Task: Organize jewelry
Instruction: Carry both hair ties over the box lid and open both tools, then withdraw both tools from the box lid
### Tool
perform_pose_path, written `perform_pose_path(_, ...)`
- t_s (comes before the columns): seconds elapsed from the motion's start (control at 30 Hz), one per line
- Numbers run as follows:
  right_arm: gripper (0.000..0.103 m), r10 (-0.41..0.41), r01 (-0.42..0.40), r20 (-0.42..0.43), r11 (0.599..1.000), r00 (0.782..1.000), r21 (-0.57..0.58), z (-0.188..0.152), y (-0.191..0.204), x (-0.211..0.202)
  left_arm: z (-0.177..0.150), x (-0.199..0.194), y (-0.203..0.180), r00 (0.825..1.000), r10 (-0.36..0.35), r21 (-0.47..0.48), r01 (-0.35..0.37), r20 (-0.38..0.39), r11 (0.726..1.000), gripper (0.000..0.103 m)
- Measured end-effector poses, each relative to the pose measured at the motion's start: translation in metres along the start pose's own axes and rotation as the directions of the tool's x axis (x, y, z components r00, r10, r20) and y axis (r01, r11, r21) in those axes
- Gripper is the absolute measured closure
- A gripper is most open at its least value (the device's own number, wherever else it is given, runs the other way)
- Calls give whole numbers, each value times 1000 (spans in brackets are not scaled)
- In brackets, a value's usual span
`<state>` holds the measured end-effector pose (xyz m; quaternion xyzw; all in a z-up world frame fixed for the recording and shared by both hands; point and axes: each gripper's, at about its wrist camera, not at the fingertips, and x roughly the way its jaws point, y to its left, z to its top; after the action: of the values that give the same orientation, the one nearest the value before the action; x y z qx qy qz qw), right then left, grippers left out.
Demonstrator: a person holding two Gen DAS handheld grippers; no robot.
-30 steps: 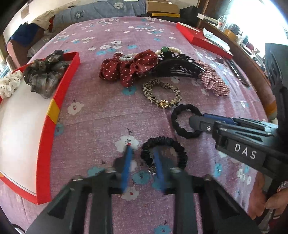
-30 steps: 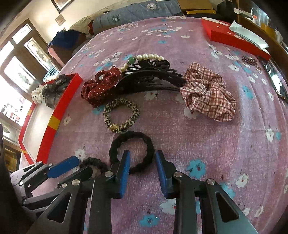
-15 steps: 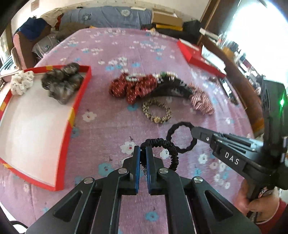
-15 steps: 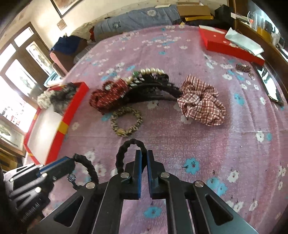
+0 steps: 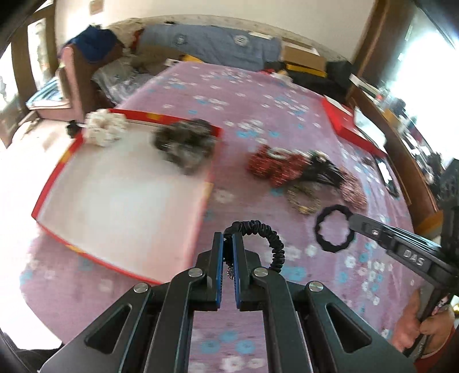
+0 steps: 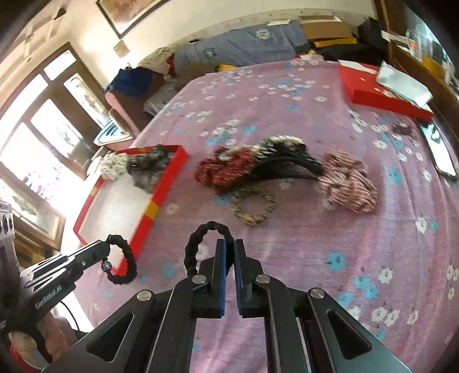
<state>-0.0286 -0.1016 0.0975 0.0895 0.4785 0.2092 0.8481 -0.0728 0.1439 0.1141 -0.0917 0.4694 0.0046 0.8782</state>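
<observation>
Red tray [image 5: 206, 183] mid-left, blurred, seemingly two scrunchies inside. Left gripper [image 5: 228, 239] clamps a coiled band [image 5: 275, 244]; right gripper [image 6: 228, 246] clamps a braided band [image 6: 198, 238], both looping beyond the jaws.

pink floral bedspread [image 6: 330, 252] covers the bed. blue quilt [image 6: 243, 48] rolled along the far edge, cardboard box [image 6: 324, 28] beside it near the far right corner. phone [image 6: 437, 149] flat by the right edge. framed picture [image 6: 126, 11] on the wall, windows [image 6: 43, 137] at left. wooden shelf [image 5: 401, 143] along the right side.
</observation>
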Motion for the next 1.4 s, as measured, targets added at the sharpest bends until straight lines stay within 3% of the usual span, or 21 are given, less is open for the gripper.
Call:
perform_pose_path(0.3,96,82,-83,-18,994,996,-76,18,68,19,27,-13,97,988,152,-89,-150,18,985,97)
perform_pose_path(0.47,96,131,-138,-74,987,989,-88,22,108,49,39,4,146,972,233,-91,-235,-38,968,97)
perform_pose_path(0.63,96,118,-139,-157,982,980,-126,15,147,91,42,30,184,946,305,-50,-312,-110,949,97)
perform_pose_path(0.87,96,64,-112,-259,978,964,-178,-5,179,133,36,50,208,939,299,-50,-311,-171,949,97)
perform_pose_path(1.03,95,37,-93,-276,977,960,-192,-11,182,143,31,48,216,953,254,-90,-272,-166,958,94)
perform_pose_path(1.13,94,34,-87,-274,979,961,-186,-11,182,143,31,42,216,960,234,-120,-253,-153,960,78)
perform_pose_path(1.23,86,33,-88,-272,978,962,-190,-11,183,141,31,27,212,964,240,-139,-255,-117,957,71)
perform_pose_path(1.3,67,39,-93,-263,976,964,-197,-12,185,135,32,16,209,965,246,-161,-259,-95,952,64)
perform_pose_path(1.4,62,46,-99,-238,972,970,-213,-13,187,124,31,-2,206,966,250,-205,-257,-62,944,59)
